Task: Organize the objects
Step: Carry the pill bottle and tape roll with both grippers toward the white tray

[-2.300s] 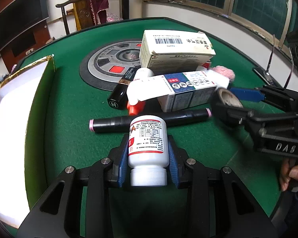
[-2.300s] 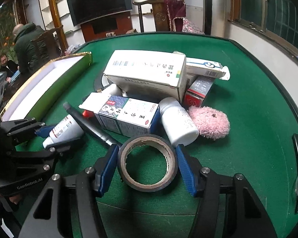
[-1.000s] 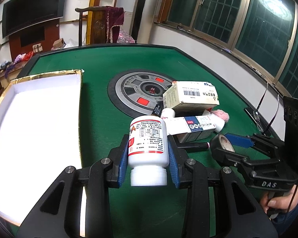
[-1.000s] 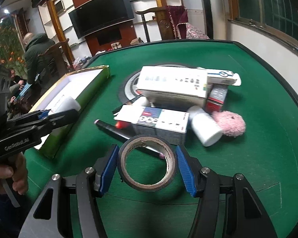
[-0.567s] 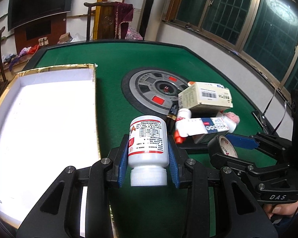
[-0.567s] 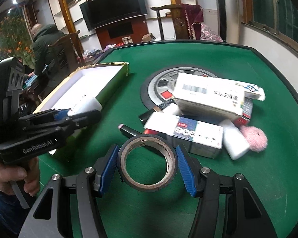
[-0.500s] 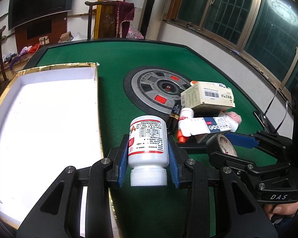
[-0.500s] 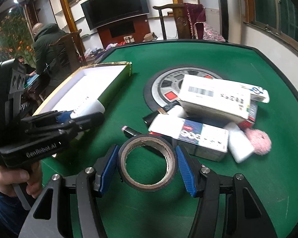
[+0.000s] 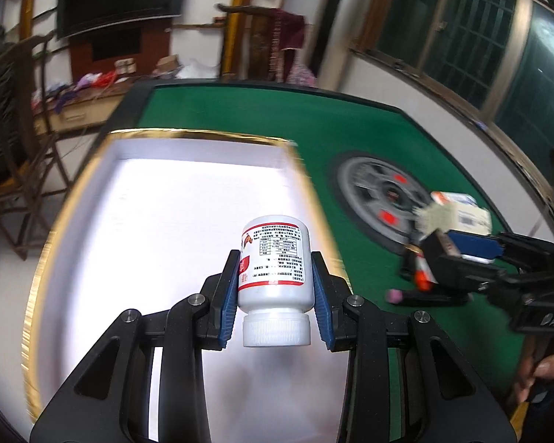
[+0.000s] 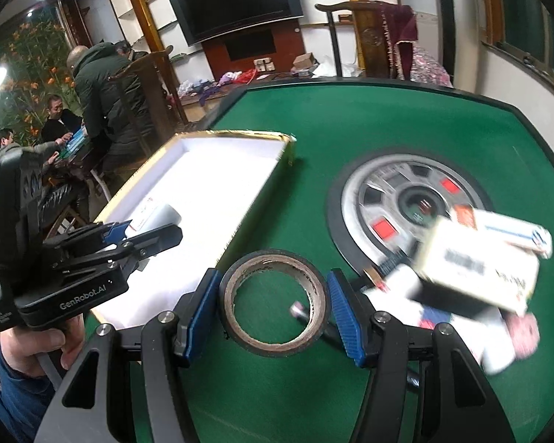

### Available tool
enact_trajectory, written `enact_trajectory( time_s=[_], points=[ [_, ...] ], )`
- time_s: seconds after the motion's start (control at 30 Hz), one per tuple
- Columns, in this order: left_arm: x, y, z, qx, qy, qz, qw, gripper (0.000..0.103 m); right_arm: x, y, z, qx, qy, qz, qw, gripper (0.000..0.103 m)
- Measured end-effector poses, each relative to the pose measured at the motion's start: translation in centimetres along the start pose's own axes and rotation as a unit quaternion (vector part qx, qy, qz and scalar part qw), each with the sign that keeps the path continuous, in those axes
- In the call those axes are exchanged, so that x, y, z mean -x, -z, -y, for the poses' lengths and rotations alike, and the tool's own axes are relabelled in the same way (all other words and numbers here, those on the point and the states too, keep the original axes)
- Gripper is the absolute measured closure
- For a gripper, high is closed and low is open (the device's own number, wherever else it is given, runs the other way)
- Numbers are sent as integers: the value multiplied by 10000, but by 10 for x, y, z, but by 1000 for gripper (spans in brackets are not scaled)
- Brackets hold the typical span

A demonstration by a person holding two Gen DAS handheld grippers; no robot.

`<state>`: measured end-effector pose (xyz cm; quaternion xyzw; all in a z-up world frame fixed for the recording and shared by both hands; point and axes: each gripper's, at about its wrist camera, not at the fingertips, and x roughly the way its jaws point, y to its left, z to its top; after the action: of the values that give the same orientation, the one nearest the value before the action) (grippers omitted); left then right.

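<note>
Progress: the white box [image 9: 158,221] with gold rim looks empty inside; nothing is placed in it yet, so I judge the task is at an early stage.
Left claw [image 9: 275,288]: clenched on the white pill bottle [image 9: 275,269], blue pads pressing its two sides.
Bottle place: it hangs over the white floor of the box, near the right gold edge, not yet set down.
Bottle direction: the long axis runs along the claw fingers; the cap points back to the camera, the bottom points forward, away over the box.
Right claw [image 10: 275,301]: grasping the roll of dark tape [image 10: 275,302], squeezed across its outer rim.
Tape place: above the green table [image 10: 406,122], just beside the long wall of the box, still outside it.
Tape direction: the hole faces up toward the camera, so the ring lies rather flat.
Left to do: both held things, and the blurred pile of cartons [image 10: 476,269] still lying on the table, well apart from the box.
</note>
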<state>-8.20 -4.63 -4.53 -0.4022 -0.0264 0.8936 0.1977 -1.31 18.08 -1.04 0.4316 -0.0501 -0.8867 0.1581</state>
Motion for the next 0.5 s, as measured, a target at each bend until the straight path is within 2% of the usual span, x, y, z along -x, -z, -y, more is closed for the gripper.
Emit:
enact_trajectory(
  time_s=[0.13,0.23,0.37,0.5],
  points=[
    [-4,-10,-31,53,-338,-94,9994,68,-21,-25,-17,-7,-181,-117,9998,44],
    [-8,-19,-50,100,-457,-106,9988,68,-40,-41,-29,-14,-284,-206,9994,44],
    [-24,-36,-67,264,-437,-272,9983,68,-69,-64,-40,-165,-419,-359,9983,44],
    [-46,-49,-68,291,-383,-529,9974,68,-102,-83,-44,-362,-370,-537,9972,44]
  ],
)
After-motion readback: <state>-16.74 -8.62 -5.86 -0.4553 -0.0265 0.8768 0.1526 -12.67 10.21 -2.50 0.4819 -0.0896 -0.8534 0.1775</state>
